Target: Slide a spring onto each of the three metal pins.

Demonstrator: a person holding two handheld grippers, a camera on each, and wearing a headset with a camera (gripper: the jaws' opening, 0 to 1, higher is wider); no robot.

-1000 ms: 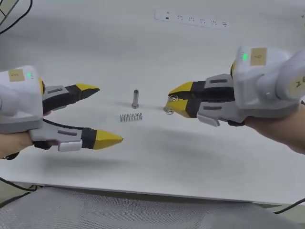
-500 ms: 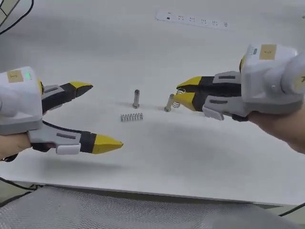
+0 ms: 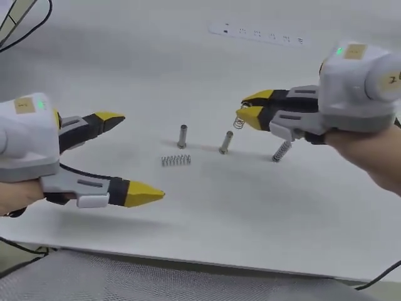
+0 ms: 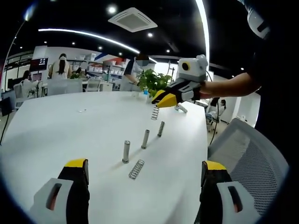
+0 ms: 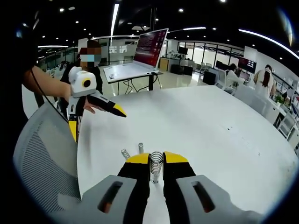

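Observation:
Two bare metal pins [image 3: 182, 135] [image 3: 225, 142] stand upright mid-table. A third pin [image 3: 281, 151], to their right, leans and carries a spring. A loose spring [image 3: 176, 160] lies in front of the left pin. My right gripper [image 3: 248, 111] hovers above and right of the middle pin, shut on a small spring [image 3: 239, 122] that hangs from its tips. That spring [image 5: 156, 163] is pinched between the jaws in the right gripper view. My left gripper [image 3: 131, 157] is open at the left with nothing between its jaws. In the left gripper view the pins [image 4: 126, 151] [image 4: 145, 139] and loose spring [image 4: 136, 169] lie ahead.
A white power strip [image 3: 257, 32] lies at the far side of the white table [image 3: 207, 213]. A grey mesh chair [image 3: 156, 279] sits below the table's front edge. People and desks fill the office behind.
My right gripper has drawn back up and to the right with its spring, away from the middle pin, uncovering the spring-clad pin. The left gripper has barely moved.

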